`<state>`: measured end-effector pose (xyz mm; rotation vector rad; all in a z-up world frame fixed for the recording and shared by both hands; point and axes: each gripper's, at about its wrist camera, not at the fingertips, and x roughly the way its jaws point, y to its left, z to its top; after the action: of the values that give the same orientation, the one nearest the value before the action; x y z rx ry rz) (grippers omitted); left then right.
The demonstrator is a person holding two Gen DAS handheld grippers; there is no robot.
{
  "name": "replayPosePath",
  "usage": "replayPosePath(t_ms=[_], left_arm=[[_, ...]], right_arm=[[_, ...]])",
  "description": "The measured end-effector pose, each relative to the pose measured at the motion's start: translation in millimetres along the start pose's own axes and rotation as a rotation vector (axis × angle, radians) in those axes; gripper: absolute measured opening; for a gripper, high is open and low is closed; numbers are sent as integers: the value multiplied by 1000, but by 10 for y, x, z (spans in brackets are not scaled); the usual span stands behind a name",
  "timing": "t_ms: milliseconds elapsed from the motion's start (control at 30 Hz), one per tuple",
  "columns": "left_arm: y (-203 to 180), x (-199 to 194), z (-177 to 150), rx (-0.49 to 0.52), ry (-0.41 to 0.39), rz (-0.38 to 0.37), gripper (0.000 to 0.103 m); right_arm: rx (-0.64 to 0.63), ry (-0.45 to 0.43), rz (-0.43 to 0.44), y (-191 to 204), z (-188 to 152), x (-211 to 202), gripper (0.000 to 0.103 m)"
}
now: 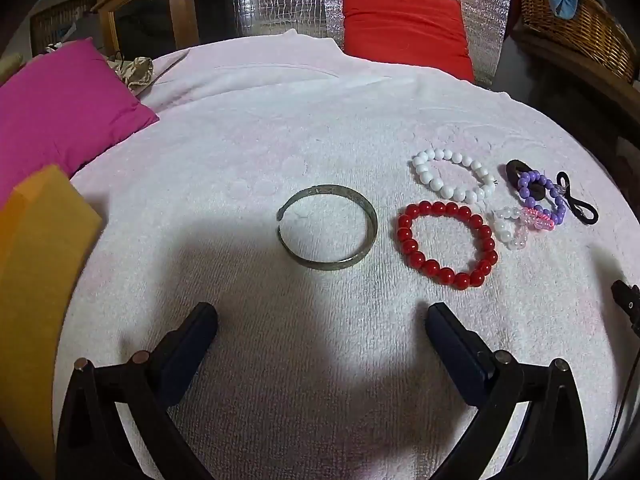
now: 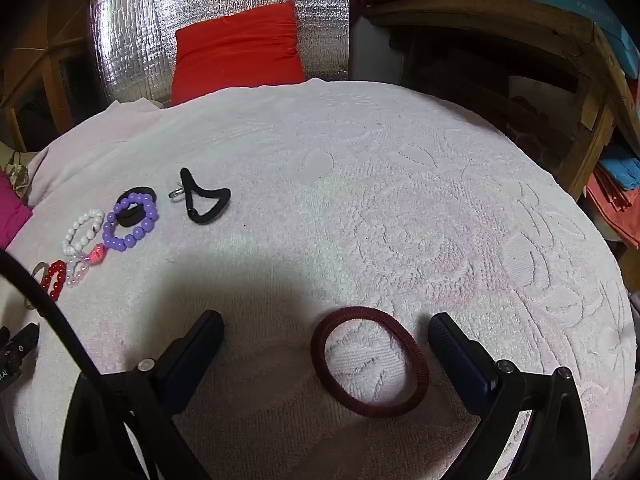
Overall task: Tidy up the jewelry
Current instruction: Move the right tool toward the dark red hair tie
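Jewelry lies grouped on a pale pink terry towel [image 1: 320, 128] that covers the surface, apparently so that the pieces neither roll nor slide. In the left wrist view a metal cuff bangle [image 1: 327, 227] lies flat at the centre, its gap turned toward nine o'clock; just beside it at three o'clock is a red bead bracelet [image 1: 447, 244], with a white bead bracelet [image 1: 453, 175] near it at twelve. Further toward three o'clock is a tangled cluster: a purple bead bracelet [image 1: 542, 199] overlapping a dark brown hair tie [image 1: 520, 172], a small clear, white and pink bead bracelet [image 1: 520, 226] touching the purple one, and a black elastic hair tie [image 1: 578, 204] with a small metal charm. The left tongs [image 1: 322, 316] are spread wide and empty, hovering at six o'clock of the bangle, probably lined up to take it. The right tongs [image 2: 326, 322] are likewise spread and hold nothing; a maroon ribbed hair band [image 2: 370, 362] lies flat between the fingers, nearer the right one and well apart from the cluster, which suggests it is being sorted as a separate kind. Whether that finger touches the band I cannot tell. In the right view a black cable cuts off the red beads and most of the bangle. A red cushion [image 1: 404, 26] and a magenta cushion [image 1: 64, 108] lie past the towel at twelve and ten o'clock.
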<state>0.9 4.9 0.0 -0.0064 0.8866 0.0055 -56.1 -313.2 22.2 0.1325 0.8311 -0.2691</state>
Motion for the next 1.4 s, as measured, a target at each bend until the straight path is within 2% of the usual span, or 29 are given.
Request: replayPosePath(t_ms=[233, 300, 367, 467, 567, 633, 700, 800, 867, 933, 1067, 1133, 1200, 1267, 1400], left_arm=[[-18, -1, -14, 0, -10, 6, 103], [-30, -13, 9, -28, 2, 21, 103], [-63, -23, 42, -8, 40, 38, 103], [4, -21, 111, -48, 117, 2, 103], [43, -135, 155, -21, 158, -66, 103], [128, -419, 152, -52, 81, -68, 103], [179, -783, 163, -46, -31, -30, 103], [260, -1488, 125, -12, -206, 36, 103], [351, -1823, 130, -3, -262, 40, 103], [392, -2147, 58, 9, -279, 32, 103], [469, -2638, -60, 10, -318, 114, 103], [489, -2835, -112, 21, -340, 132, 103], [507, -2960, -141, 15, -346, 118, 103], [551, -3105, -170, -9, -355, 105, 103], [593, -3331, -204, -40, -393, 129, 103]], right_arm=[[-1, -1, -7, 9, -3, 1, 103], [31, 16, -8, 0, -10, -14, 103], [57, 39, -18, 12, -37, -68, 103], [27, 62, -40, 81, -60, -103, 103], [20, 116, -41, 118, -88, -188, 103], [-1, 158, -28, 132, -86, -265, 103], [-35, 133, -18, 170, -79, -452, 103], [-83, -8, -33, 186, -92, -935, 103], [-109, -115, -24, 238, -89, -1344, 103], [-128, -187, -7, 349, -76, -1691, 103], [-139, -290, 30, 508, -175, -2310, 103], [-146, -313, 49, 593, -225, -2535, 103], [-141, -327, 74, 698, -291, -2650, 103], [-138, -332, 92, 722, -314, -2814, 103], [-117, -348, 101, 731, -346, -3039, 103]])
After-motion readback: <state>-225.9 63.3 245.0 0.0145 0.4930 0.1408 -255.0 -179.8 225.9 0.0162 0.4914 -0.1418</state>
